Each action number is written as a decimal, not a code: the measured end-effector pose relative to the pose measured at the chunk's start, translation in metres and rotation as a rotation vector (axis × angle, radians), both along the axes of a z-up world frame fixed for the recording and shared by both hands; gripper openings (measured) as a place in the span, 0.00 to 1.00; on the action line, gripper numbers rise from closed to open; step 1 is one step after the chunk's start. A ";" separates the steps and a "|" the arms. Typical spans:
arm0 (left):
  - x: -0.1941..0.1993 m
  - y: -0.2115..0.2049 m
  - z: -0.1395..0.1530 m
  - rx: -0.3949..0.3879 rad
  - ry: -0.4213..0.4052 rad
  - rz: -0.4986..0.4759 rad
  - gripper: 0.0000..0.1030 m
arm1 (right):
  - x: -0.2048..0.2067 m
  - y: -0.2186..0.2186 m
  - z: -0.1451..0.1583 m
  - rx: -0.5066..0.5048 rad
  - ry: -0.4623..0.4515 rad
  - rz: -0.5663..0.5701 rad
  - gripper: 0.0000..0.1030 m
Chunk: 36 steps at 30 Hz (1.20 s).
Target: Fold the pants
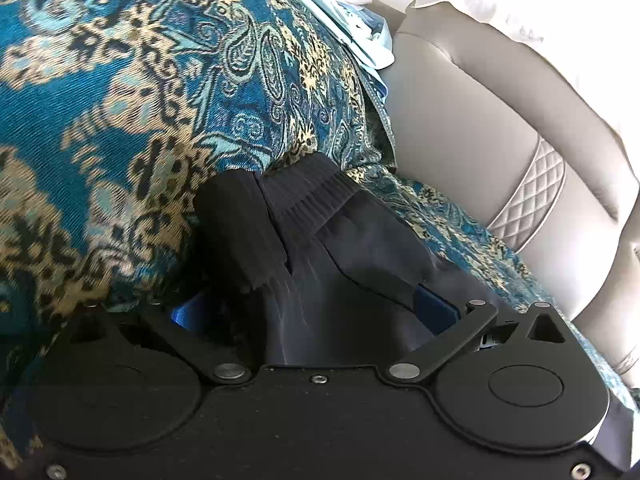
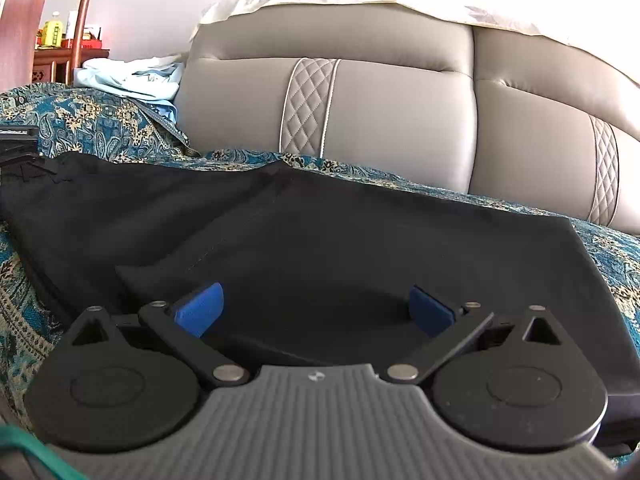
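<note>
The dark navy pants [image 2: 320, 232] lie spread on a sofa seat covered by a teal and gold paisley throw [image 1: 120, 100], reaching close to the seat's back edge where the grey leather backrest [image 2: 380, 120] rises. In the right wrist view the cloth lies mostly flat, with one layer folded over another along a stitched seam that runs diagonally across it.

In the left wrist view the ribbed elastic waistband [image 1: 308, 196] and bunched fabric are lifted off the throw and fill the space between the fingers of the left gripper [image 1: 312, 308]; its blue pads are mostly buried in the cloth, so the fingers are closed on the pants.

The right gripper [image 2: 316, 308] rests low over the flat part of the pants, its blue fingers [image 2: 198, 308] spread wide apart with nothing between them but the cloth beneath.

At the far end of the seat, against the backrest, sits a crumpled pale blue garment [image 2: 128, 78]. Beyond it stands a wooden cabinet [image 2: 52, 62] with small bottles on top.
</note>
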<state>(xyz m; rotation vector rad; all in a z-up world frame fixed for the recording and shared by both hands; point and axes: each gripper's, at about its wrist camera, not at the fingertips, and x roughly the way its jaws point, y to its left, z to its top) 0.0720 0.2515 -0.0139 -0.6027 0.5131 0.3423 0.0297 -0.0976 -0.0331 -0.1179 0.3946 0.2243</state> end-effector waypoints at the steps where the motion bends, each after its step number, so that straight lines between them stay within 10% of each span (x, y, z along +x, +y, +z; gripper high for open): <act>1: 0.004 -0.001 0.000 0.013 0.006 0.000 1.00 | 0.000 0.000 0.000 0.000 -0.001 0.000 1.00; 19: 0.014 -0.023 0.001 0.134 0.077 0.017 0.98 | 0.000 0.000 -0.001 0.001 -0.004 -0.003 1.00; 25: 0.002 -0.010 0.001 0.038 0.018 0.063 0.81 | -0.001 0.001 -0.001 0.001 -0.003 -0.003 1.00; 29: -0.009 -0.003 0.001 -0.015 0.000 0.112 0.43 | -0.001 0.001 -0.001 0.001 -0.004 -0.004 1.00; 34: -0.027 0.001 -0.005 -0.093 -0.039 0.114 0.37 | -0.001 0.000 -0.001 0.001 -0.004 -0.004 1.00; 36: -0.022 0.002 -0.005 -0.073 -0.032 0.107 0.49 | -0.001 0.000 -0.001 0.001 -0.003 -0.003 1.00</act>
